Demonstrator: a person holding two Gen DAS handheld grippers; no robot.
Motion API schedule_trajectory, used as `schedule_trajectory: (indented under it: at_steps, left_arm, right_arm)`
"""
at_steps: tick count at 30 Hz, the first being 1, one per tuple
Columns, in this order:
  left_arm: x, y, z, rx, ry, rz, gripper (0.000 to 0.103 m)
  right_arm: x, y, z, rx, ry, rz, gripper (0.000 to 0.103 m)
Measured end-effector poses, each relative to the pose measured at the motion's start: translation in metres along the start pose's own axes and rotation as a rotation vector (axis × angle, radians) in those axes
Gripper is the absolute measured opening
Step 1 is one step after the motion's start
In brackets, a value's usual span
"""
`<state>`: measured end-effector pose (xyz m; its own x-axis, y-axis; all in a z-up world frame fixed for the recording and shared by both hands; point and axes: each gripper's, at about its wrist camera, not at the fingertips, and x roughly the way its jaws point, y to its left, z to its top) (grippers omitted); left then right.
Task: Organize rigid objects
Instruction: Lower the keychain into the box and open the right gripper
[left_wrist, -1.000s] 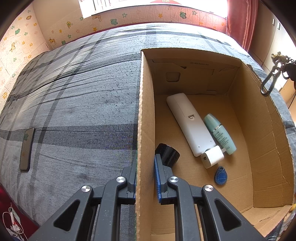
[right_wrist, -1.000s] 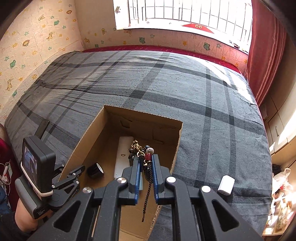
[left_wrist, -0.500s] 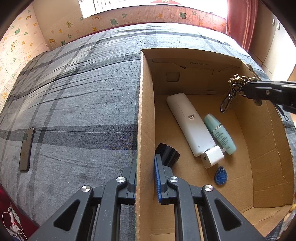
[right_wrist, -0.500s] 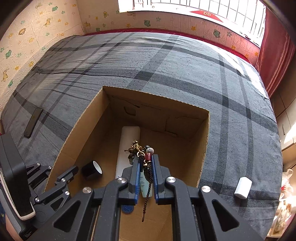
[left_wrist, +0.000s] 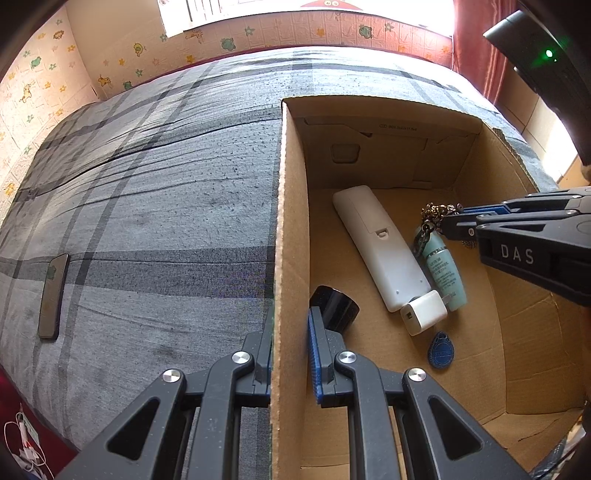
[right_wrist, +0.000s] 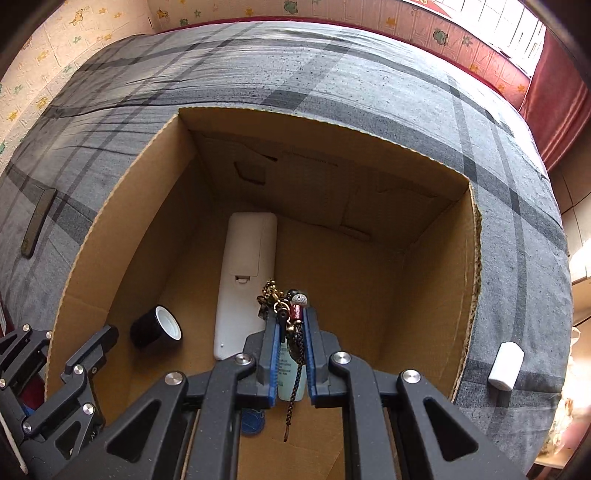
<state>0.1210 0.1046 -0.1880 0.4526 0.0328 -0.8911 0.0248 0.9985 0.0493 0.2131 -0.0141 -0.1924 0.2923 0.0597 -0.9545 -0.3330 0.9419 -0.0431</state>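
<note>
While left gripper (left_wrist: 290, 354) clamps box wall (left_wrist: 282, 258), right gripper (right_wrist: 290, 354) pinches keychain (right_wrist: 286, 306) inside.

Bare cardboard floor lies open at the right of the brown cardboard box (right_wrist: 436, 295); a long white remote (right_wrist: 245, 280) and a black tape roll (right_wrist: 155, 328) crowd its left.

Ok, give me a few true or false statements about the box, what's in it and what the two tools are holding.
1. The right tool holds a keychain over the box. True.
2. The left tool is open in the air. False: it is clamped on the box's wall.
3. The remote lies inside the box. True.
4. The phone is in the box. False: it lies on the bed, outside.
5. The blue tag lies on the box floor. True.
</note>
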Motion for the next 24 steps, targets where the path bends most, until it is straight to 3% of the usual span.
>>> schedule_trajectory:
  at_steps: [9,20,22,24]
  left_arm:
    - [0.000,0.002,0.000,-0.004,0.000,-0.005,0.015]
    - [0.001,0.002,0.000,-0.001,0.003,-0.004,0.015]
    - [0.001,0.001,0.001,-0.001,0.004,-0.002,0.015]
    - [0.001,0.001,0.000,-0.002,0.003,-0.003,0.015]
  right_arm:
    - [0.020,0.005,0.002,-0.003,0.042,0.008,0.011]
    - [0.016,-0.006,0.000,0.018,0.026,0.019,0.014]
    - [0.011,-0.004,0.000,0.021,0.013,0.016,0.017]
    - [0.005,-0.004,-0.001,0.025,-0.001,0.026,0.029]
